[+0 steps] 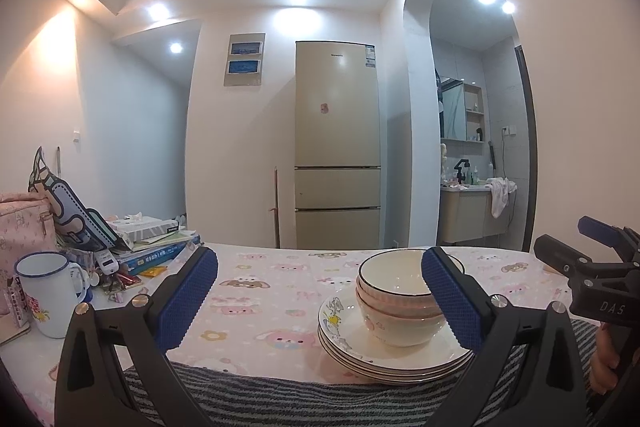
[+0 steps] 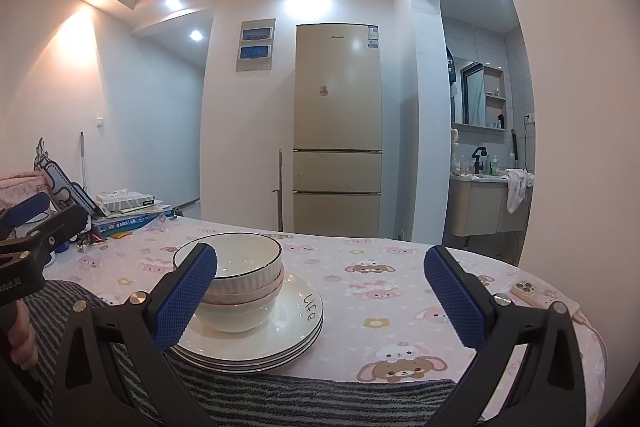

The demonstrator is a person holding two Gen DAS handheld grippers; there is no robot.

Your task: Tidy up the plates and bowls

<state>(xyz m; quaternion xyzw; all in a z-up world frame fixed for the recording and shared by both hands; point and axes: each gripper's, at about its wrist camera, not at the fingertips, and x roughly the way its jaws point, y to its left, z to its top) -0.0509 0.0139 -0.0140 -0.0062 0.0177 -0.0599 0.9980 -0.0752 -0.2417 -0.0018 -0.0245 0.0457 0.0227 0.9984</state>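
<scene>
Bowls [image 1: 400, 303]: nested, on the stacked plates [image 1: 394, 357], lower centre-right of left view, near surface [image 1: 260, 291] edge. Left claw [image 1: 332, 299], right claw [image 2: 332, 297]: wide, empty. Stacking appears finished; nothing loose visible.

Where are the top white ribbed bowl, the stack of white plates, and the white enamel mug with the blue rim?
Top white ribbed bowl [image 2: 244, 273]: right wrist view, on its ribbed outer wall.
Stack of white plates [image 2: 298, 311]: right wrist view, on the top plate's bare rim.
White enamel mug with the blue rim [image 1: 48, 297]: left wrist view, on its side wall.
</scene>
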